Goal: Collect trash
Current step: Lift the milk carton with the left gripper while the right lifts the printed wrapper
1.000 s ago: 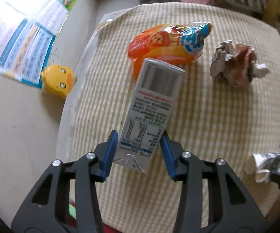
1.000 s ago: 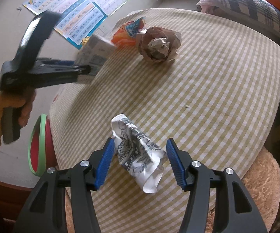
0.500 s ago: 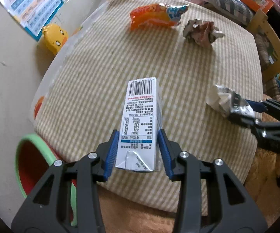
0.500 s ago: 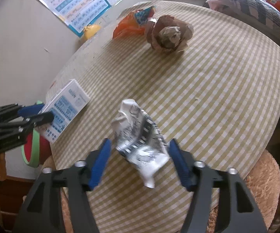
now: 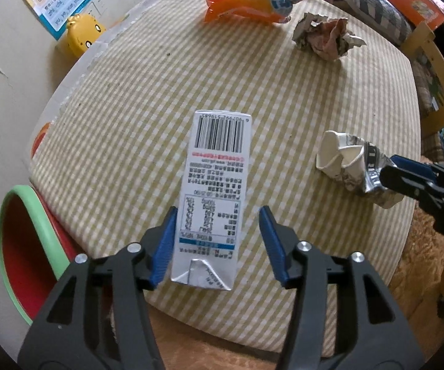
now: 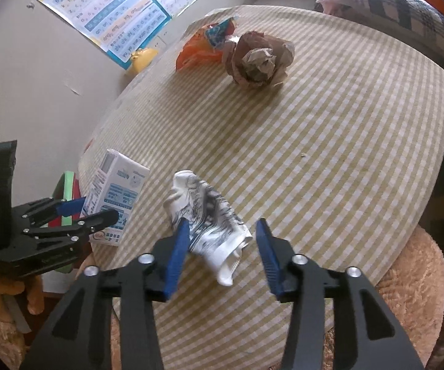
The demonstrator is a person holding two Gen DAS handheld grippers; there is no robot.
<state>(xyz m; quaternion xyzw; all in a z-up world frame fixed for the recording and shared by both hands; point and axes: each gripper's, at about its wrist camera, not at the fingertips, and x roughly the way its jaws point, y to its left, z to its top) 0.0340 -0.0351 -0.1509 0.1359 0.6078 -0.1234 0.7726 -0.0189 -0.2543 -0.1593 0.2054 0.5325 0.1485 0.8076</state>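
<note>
left wrist view: your left gripper (image 5: 217, 246) has just been opening, and the white printed drink carton (image 5: 214, 194) stands loose between its jaws near the checked table (image 5: 283, 108) edge. it looks light and stiff, so take its flat sides. your right gripper (image 6: 222, 252) has been closing around the crumpled white paper cup (image 6: 209, 219), soft and crushable, not yet pinched.

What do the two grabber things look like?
Both the left gripper and the right gripper have black plastic frames with cut-out holes, silver round bolts, and two ridged blue fingers. From the side, the left one shows a tall black handle.
</note>
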